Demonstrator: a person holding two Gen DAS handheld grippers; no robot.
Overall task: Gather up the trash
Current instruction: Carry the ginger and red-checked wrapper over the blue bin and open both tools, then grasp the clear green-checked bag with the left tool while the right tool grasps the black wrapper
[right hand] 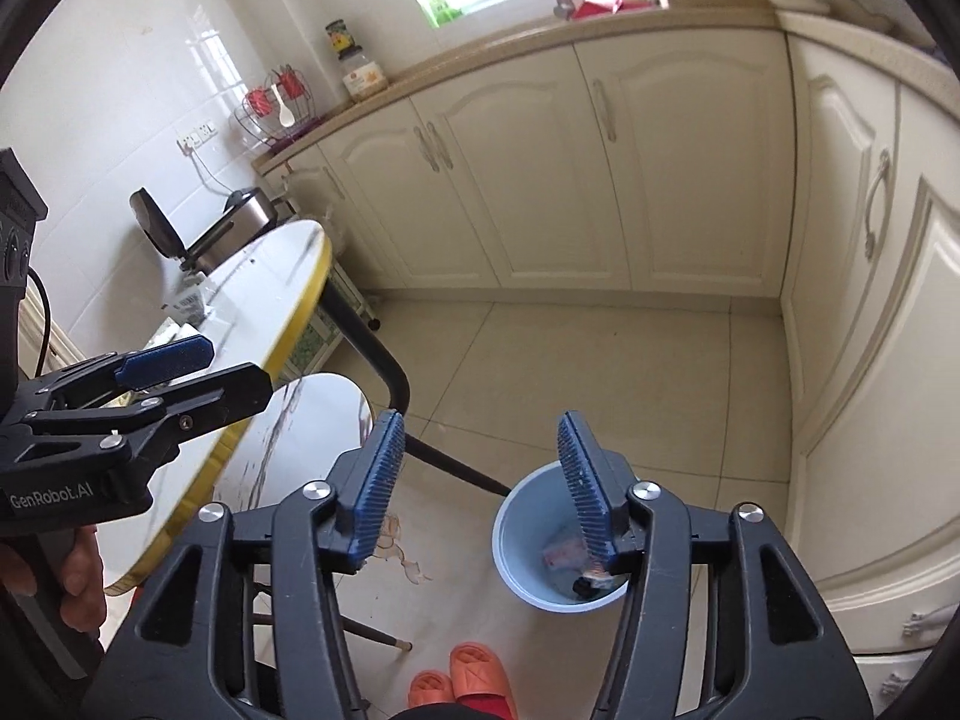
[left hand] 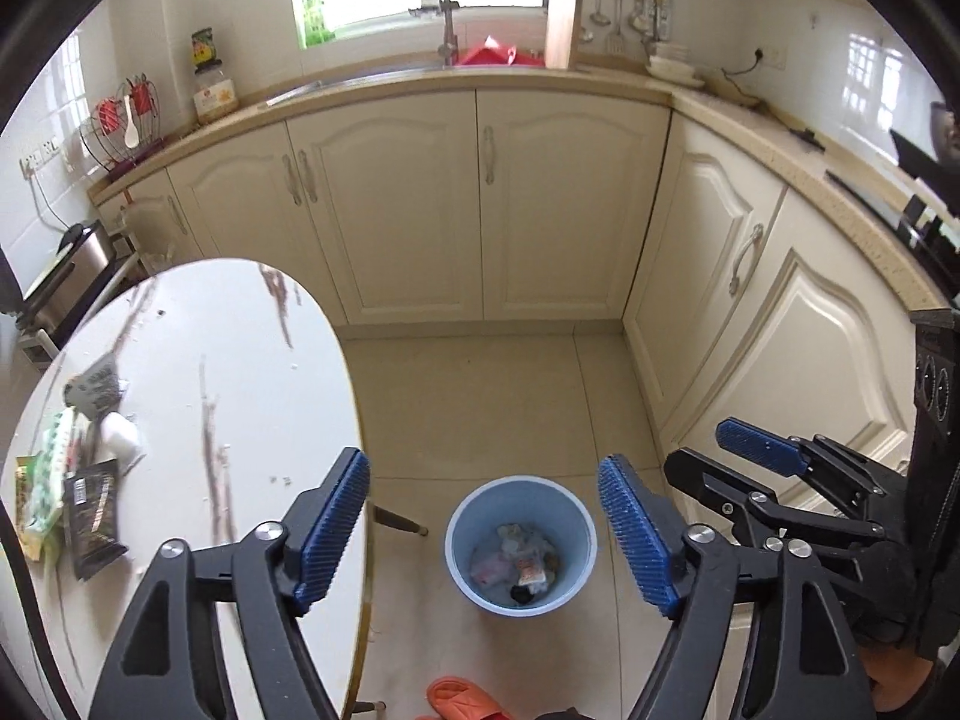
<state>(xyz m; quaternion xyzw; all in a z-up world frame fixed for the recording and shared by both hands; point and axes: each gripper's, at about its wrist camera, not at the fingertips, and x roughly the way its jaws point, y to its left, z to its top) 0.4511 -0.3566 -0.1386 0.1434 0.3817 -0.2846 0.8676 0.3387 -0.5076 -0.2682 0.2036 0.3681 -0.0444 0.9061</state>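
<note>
A light blue bin point(left hand: 521, 546) stands on the tiled floor with several scraps of trash inside; it also shows in the right wrist view point(right hand: 528, 546). My left gripper point(left hand: 483, 531) is open and empty, held high above the bin. My right gripper point(right hand: 480, 480) is open and empty, above the floor just left of the bin; it shows at the right in the left wrist view point(left hand: 714, 450). On the white round table point(left hand: 240, 390) at its left edge lie wrappers: a black packet point(left hand: 93, 516), a green packet point(left hand: 45, 492), a grey packet point(left hand: 96, 387) and a white wad point(left hand: 120, 438).
Cream kitchen cabinets point(left hand: 480, 210) run along the back and right. A dark table leg point(right hand: 384, 360) slants to the floor beside the bin. Orange slippers point(right hand: 462, 678) are at the bottom. A steel appliance point(left hand: 72, 267) stands behind the table.
</note>
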